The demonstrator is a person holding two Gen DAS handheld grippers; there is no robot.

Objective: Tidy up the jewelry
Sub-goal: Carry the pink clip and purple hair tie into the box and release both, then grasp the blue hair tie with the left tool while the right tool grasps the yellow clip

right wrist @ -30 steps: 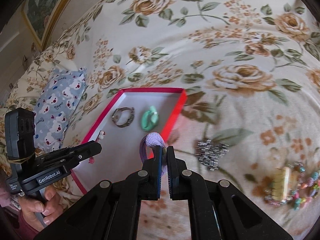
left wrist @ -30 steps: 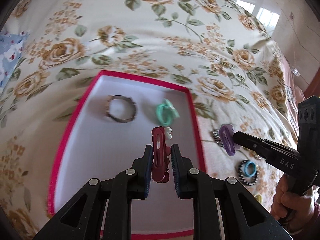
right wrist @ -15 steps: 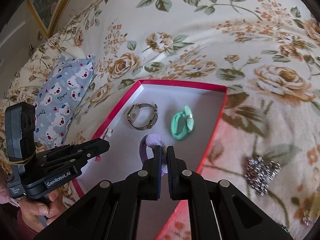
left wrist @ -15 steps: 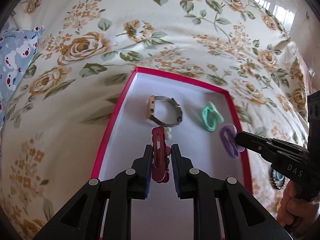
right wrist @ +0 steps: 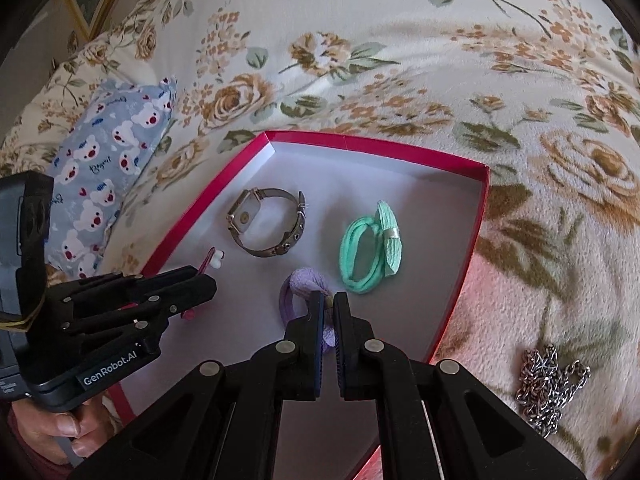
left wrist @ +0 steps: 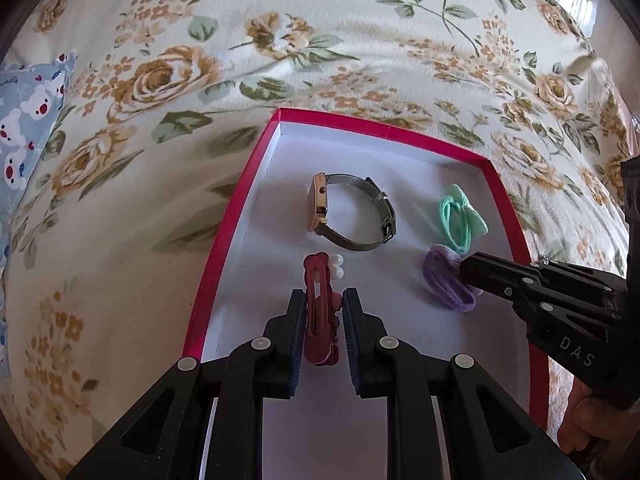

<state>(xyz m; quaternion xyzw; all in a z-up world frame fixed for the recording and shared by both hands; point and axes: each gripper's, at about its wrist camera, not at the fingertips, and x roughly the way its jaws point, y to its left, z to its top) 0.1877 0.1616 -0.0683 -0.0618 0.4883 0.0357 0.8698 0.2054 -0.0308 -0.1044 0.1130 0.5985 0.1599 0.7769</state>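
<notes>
1. Floral bedspread [left wrist: 168,80] filled both views; blue bear-print pillow [right wrist: 108,168] lay at approx 9 o'clock of the box.
2. Red-rimmed box [left wrist: 224,236], white inside, sat on the bedspread, both grippers over it.
3. L gripper [left wrist: 320,308] was nearly closed, pads clamped on a dark-red hair clip [left wrist: 318,300] w/ white beads at its far tip, over the box's near-left part.
4. R gripper [right wrist: 327,312] was closed almost fully, pinching a purple hair tie [right wrist: 304,284], over the box at approx 3 o'clock of the clip.
5. Wristwatch [left wrist: 348,212], gold case w/ grey mesh band, lay in the box at 12 o'clock of the clip, apart from it.
6. Mint-green hair tie [right wrist: 368,248] lay in the box at approx 3 o'clock of the watch, near the purple one; contact unclear.
7. Silver chain [right wrist: 550,384] lay bunched on the bedspread outside the box, approx 4 o'clock.
</notes>
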